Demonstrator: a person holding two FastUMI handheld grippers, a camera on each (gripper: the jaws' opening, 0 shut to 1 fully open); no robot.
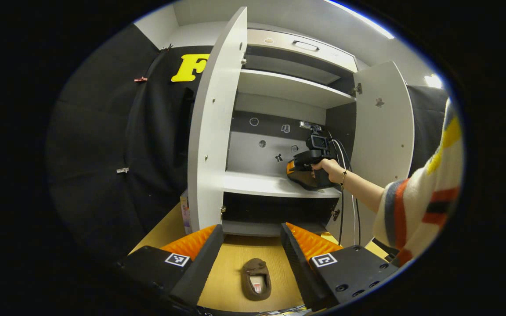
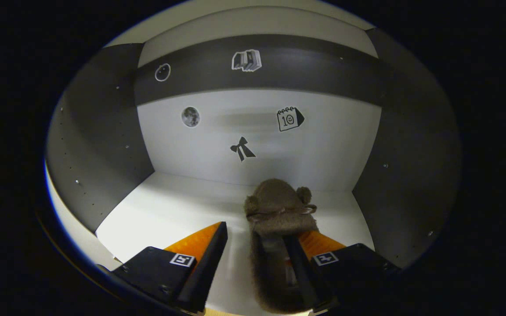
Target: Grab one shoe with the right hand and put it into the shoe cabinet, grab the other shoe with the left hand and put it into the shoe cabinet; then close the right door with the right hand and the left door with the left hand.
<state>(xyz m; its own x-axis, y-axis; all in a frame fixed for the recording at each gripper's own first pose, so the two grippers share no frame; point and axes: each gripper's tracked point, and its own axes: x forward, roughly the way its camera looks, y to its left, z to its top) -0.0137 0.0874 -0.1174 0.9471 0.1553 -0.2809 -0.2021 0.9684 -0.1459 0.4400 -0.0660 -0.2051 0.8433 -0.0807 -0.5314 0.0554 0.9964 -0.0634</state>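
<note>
Your right gripper (image 2: 253,245) is inside the shoe cabinet (image 1: 211,131), over the middle shelf (image 2: 165,210). Its fingers stand apart, and the first shoe (image 2: 279,210), a furry brown slipper, lies on that shelf toward 5 o'clock in the right gripper view. The slipper's opening sits around the right-hand finger (image 2: 299,263); the other finger is off to the side and not touching it. So the shoe looks released, but one finger seems to be inside it.

That is the main risk. If you pull straight back, that finger may catch the fuzzy lining and drag the slipper toward the shelf's front edge, or off it. Lift the finger clear before you withdraw.

In the left gripper view, your right hand (image 1: 330,169) holds that gripper at the shelf, at about 2 o'clock from the frame's centre. Your left gripper (image 1: 253,259) hangs with fingers wide apart and nothing between them. The second shoe (image 1: 256,278) lies on the wooden floor (image 1: 235,272) at 6 o'clock, between the fingers' lines and in front of the cabinet.

Both doors stand open: the left door (image 1: 213,123) at 10 o'clock, the right door (image 1: 382,131) at 2 o'clock. Mind the cables (image 1: 343,197) hanging from the right gripper near the right door's hinge side; a quick withdrawal could snag them.
</note>
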